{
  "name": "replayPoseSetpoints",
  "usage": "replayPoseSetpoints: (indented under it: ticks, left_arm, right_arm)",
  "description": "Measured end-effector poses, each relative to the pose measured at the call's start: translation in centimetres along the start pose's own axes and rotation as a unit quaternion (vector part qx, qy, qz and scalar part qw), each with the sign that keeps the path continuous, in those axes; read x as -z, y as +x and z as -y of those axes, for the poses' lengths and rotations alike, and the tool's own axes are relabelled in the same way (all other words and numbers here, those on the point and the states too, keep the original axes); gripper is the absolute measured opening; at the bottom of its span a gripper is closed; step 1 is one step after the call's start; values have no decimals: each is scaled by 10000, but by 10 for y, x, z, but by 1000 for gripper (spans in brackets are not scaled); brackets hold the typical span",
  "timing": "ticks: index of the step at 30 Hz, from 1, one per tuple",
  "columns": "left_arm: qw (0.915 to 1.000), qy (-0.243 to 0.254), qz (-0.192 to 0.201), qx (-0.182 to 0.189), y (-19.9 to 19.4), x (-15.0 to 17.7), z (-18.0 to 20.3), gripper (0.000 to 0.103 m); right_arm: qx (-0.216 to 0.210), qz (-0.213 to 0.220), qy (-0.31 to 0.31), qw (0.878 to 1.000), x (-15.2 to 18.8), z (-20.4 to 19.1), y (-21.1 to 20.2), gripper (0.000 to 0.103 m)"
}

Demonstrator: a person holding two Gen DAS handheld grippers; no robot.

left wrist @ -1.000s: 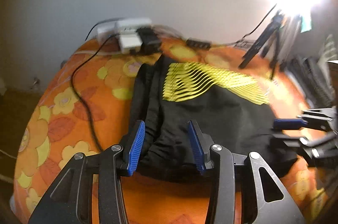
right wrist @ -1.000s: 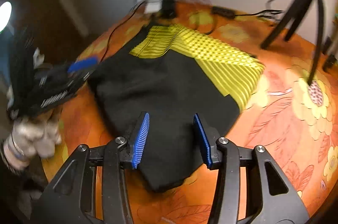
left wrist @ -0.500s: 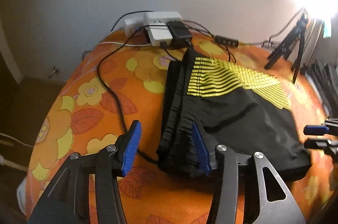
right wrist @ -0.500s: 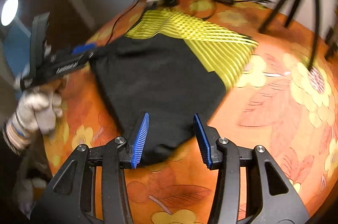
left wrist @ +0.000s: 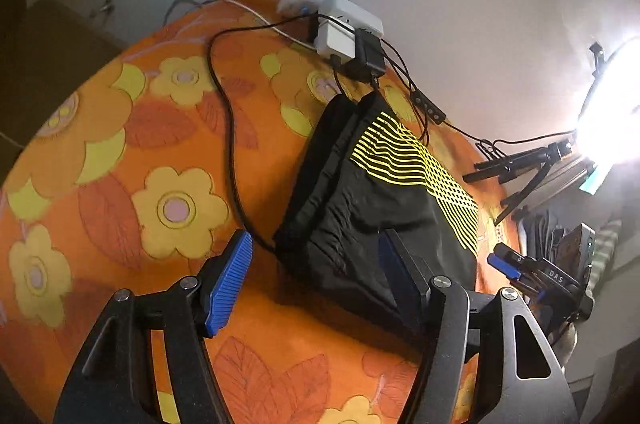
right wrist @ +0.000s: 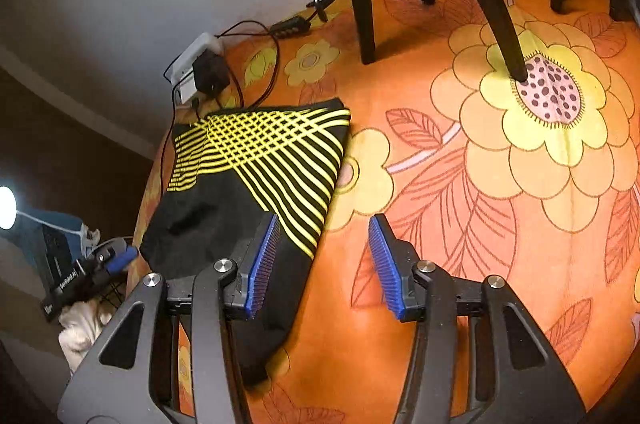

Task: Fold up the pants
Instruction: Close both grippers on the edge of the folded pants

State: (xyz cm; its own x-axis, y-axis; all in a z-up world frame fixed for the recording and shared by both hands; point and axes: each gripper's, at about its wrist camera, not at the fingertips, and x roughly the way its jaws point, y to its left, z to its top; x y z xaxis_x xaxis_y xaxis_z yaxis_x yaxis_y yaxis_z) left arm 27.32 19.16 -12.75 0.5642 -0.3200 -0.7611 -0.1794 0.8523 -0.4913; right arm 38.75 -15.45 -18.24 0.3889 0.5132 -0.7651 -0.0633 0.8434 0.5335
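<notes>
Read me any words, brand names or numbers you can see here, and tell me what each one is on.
"DAS": white letters on the right gripper, seen from the left wrist camera.
White lettering on the left gripper, seen from the right wrist camera: too small and blurred to read.
The pants: a yellow stripe pattern, no text.

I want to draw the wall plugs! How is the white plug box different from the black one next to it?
The white plug box looks bigger and pale; the black plug box looks smaller and dark. The white one sits nearer the wall, the black one nearer the folded pants. Both rest on the flowery orange cloth and have cables attached.
</notes>
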Motion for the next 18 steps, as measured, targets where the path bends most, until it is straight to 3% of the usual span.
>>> replayPoseSetpoints:
  ticks: [3, 9, 18]
  left_arm:
    - [10000, -34, -57, -20, 2, 3, 4, 65]
    - [9996, -137, -230, -88, 21, 12, 11, 65]
    - [9986, -506, -149, -79, 28, 15, 8, 66]
  right_arm:
    - [4, 34, 50, 10000, -4, 0, -2, 56]
    - [-73, -49, 99, 9999, -12, -3, 5, 56]
    - [-75, 124, 336, 9993, -26, -2, 18, 56]
